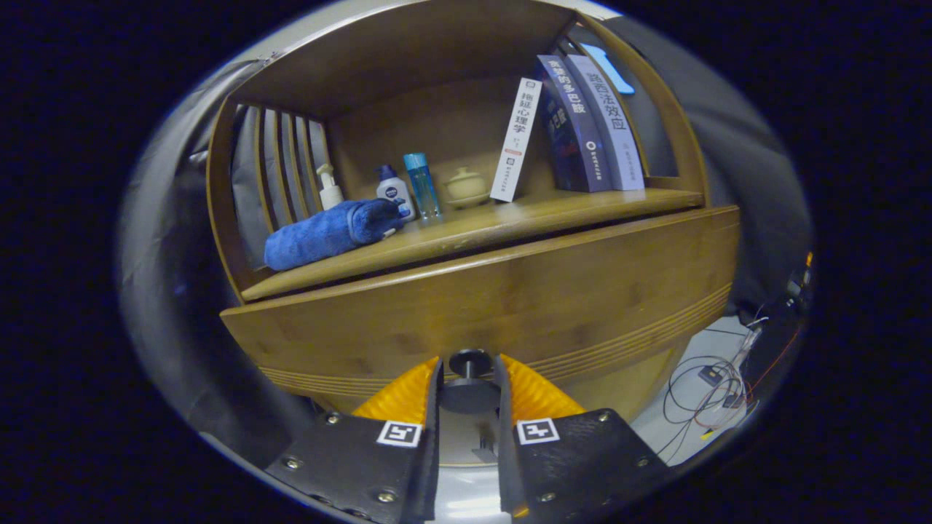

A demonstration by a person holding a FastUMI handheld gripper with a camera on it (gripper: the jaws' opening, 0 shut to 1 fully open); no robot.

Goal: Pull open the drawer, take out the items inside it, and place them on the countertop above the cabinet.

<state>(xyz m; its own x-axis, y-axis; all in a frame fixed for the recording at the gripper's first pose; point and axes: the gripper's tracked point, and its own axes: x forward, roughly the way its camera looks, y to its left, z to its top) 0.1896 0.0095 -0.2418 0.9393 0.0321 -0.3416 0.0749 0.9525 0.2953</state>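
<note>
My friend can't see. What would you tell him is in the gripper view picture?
The tongs sit around the dark round knob of a wooden drawer, one finger on each side; the drawer looks closed. On the countertop above lie a rolled blue towel, small bottles, a lidded cup and leaning books.

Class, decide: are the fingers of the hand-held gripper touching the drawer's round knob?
Touching. The gripper view shows the hand-held gripper with both fingers pressed against the sides of the dark knob on the drawer front, with no visible gap.
</note>
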